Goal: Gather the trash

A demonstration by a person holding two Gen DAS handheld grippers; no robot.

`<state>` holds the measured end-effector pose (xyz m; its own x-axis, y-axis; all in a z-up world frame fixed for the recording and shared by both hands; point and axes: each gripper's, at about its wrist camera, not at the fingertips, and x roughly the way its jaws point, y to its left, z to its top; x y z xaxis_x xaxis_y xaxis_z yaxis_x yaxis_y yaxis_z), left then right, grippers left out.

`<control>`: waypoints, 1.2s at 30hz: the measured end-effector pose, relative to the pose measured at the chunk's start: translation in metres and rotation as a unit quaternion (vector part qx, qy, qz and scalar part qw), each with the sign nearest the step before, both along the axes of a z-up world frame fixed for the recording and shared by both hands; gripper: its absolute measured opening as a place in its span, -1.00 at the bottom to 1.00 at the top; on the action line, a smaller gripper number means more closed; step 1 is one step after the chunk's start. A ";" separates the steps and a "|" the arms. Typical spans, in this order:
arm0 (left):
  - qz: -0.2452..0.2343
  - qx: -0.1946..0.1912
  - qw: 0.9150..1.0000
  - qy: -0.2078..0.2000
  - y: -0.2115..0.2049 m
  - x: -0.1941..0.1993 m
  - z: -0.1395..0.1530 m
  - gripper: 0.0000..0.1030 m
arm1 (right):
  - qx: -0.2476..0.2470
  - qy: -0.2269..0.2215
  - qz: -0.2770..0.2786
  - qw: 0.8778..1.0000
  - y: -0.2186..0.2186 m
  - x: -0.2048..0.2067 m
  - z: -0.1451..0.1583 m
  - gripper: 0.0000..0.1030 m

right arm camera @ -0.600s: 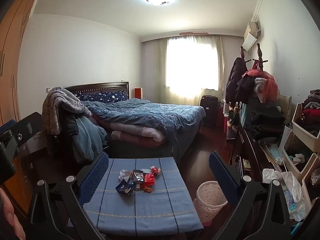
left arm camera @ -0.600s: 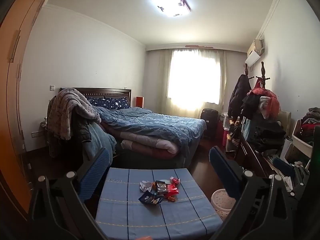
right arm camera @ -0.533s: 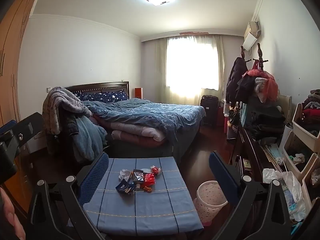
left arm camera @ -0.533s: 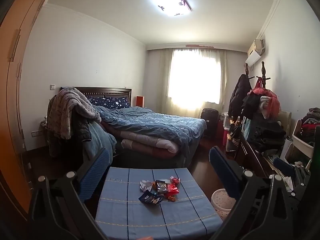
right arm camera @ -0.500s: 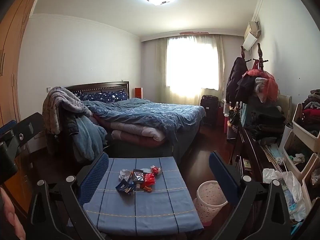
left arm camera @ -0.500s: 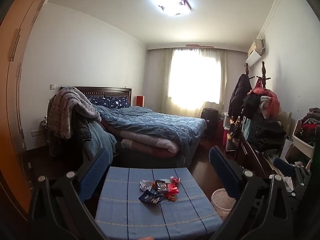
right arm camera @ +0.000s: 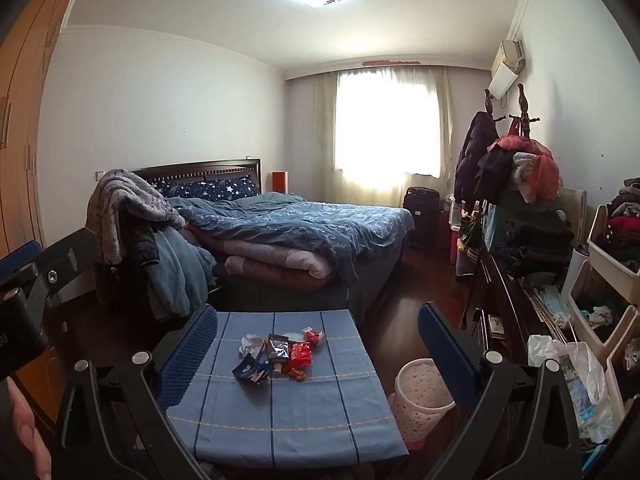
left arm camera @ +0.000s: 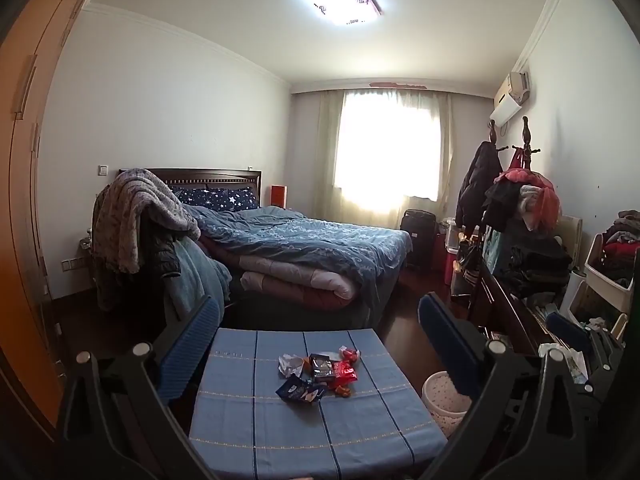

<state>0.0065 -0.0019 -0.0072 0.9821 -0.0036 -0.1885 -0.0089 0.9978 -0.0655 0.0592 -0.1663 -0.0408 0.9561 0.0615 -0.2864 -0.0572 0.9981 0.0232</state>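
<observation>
trash pile (left arm camera: 318, 372) | wrappers overlap, unreadable | bin (right arm camera: 420, 396) half-hidden | both grippers spread wide, empty

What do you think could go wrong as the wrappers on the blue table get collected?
The wrappers lie overlapping in one loose pile, so a grab may take several or knock pieces off the table. The pink bin stands on the floor beside the table, below its top, so light pieces dropped from above could miss it.

The wrappers (left arm camera: 318, 374) lie bunched near the middle of the tabletop (left arm camera: 280, 432); the wastebasket (right arm camera: 420, 396) stands on the floor just right of the tabletop; the bed (left arm camera: 304, 248) lies behind the tabletop; the clothes rack (left arm camera: 516, 200) stands to the right, beside the wall.
</observation>
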 end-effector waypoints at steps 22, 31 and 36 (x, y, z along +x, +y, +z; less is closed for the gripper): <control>0.005 -0.005 1.000 0.016 0.002 0.009 -0.001 0.94 | -0.001 0.011 0.005 1.000 0.003 0.002 -0.005 0.93; 0.005 -0.005 1.000 0.016 0.001 0.008 -0.001 0.94 | -0.002 0.013 0.005 1.000 0.005 0.002 -0.006 0.93; 0.006 -0.005 1.000 0.019 0.000 0.013 -0.002 0.94 | -0.001 0.018 0.006 1.000 0.002 0.006 -0.008 0.93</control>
